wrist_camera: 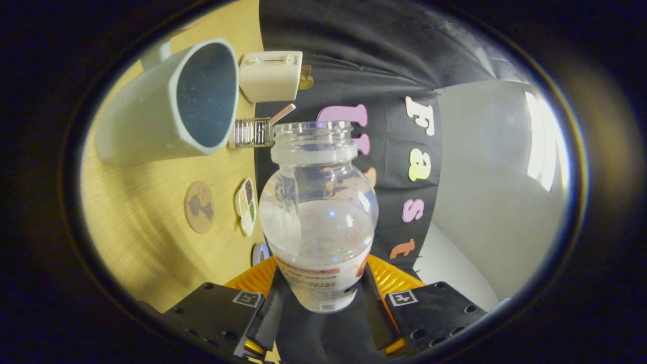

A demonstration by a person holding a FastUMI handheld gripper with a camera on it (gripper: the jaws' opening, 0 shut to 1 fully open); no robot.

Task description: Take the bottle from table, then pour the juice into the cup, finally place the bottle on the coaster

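Bottle (318,212) between hand-held gripper (323,303) fingers

Clear bottle (319,212), whitish juice; pale blue-grey cup (167,108), dark speckled inside; brown coaster (199,207), fish motif; white toaster (270,76).

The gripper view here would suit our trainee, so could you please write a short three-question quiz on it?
1. True or false: the bottle has its cap on.
2. What is the claw shut on? A) cup B) bottle C) toaster
3. Fill in: the round coaster lies on the ___, between the cup and the claw.

Key: 1 false, the mouth is open. 2 B, both fingers press its lower part. 3 table.
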